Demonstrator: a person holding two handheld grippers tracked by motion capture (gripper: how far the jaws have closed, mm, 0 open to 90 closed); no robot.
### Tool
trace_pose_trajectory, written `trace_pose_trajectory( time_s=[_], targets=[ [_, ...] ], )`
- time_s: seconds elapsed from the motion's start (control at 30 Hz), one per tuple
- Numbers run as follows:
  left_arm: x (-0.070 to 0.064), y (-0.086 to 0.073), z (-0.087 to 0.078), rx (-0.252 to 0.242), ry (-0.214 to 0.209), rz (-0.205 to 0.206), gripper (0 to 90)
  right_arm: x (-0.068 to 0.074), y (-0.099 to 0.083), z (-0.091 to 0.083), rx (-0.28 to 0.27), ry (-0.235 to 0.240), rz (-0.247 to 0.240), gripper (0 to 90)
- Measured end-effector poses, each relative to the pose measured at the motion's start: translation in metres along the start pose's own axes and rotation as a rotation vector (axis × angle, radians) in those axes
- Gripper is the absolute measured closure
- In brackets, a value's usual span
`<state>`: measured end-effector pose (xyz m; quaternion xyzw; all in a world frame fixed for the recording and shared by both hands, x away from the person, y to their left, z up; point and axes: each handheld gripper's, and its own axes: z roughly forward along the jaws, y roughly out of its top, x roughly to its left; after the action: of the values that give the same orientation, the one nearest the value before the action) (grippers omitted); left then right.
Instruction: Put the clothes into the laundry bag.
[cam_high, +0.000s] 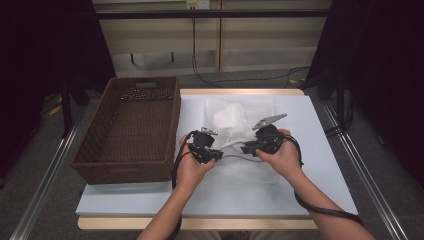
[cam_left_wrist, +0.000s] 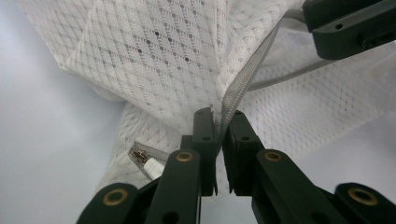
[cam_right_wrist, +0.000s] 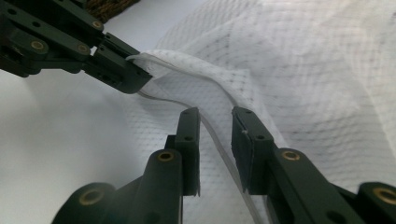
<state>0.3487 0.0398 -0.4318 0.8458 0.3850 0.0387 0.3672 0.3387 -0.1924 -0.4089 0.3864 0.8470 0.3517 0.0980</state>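
A white mesh bag (cam_high: 234, 118) with a grey zipper lies crumpled on the white table top (cam_high: 320, 165). My left gripper (cam_left_wrist: 219, 117) is shut on the bag's zipper edge (cam_left_wrist: 243, 79); in the high view it (cam_high: 214, 153) sits at the bag's near left side. The zipper pull (cam_left_wrist: 139, 156) lies just left of its jaws. My right gripper (cam_right_wrist: 215, 115) is open, its jaws astride the zipper tape (cam_right_wrist: 219, 140) without pinching it. In the high view it (cam_high: 248, 148) faces the left one, a short way apart.
A brown wicker basket (cam_high: 131, 125) stands at the table's left side, with nothing visible inside. Bare white table surface lies in front of and to the right of the hands. The floor, rails and cables surround the table.
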Motion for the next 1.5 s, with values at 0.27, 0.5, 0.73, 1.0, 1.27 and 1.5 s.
trace_pose_trajectory(
  time_s=[0.27,0.5,0.73,1.0,1.27,1.5],
  targets=[
    [0.001,-0.001,0.003,-0.003,-0.013,-0.026,83.6,-0.009,-0.002,-0.011,-0.015,-0.046,0.017,67.1],
    [-0.001,0.002,-0.003,-0.009,-0.023,-0.012,83.6,-0.008,-0.005,0.005,0.023,-0.053,-0.009,63.5],
    [-0.001,0.002,-0.007,-0.027,0.000,-0.014,83.2,0.000,-0.009,0.010,0.045,-0.042,-0.079,87.6],
    [-0.003,-0.001,-0.010,-0.019,0.017,0.000,80.5,0.009,-0.020,-0.005,0.035,-0.012,-0.131,89.2],
    [-0.003,-0.006,-0.010,-0.023,0.066,0.022,53.1,0.009,-0.029,-0.013,0.025,-0.015,-0.115,89.2],
    [0.001,-0.018,-0.010,0.029,0.130,0.006,33.3,0.006,-0.028,-0.014,0.012,-0.010,-0.102,88.2]
  ],
)
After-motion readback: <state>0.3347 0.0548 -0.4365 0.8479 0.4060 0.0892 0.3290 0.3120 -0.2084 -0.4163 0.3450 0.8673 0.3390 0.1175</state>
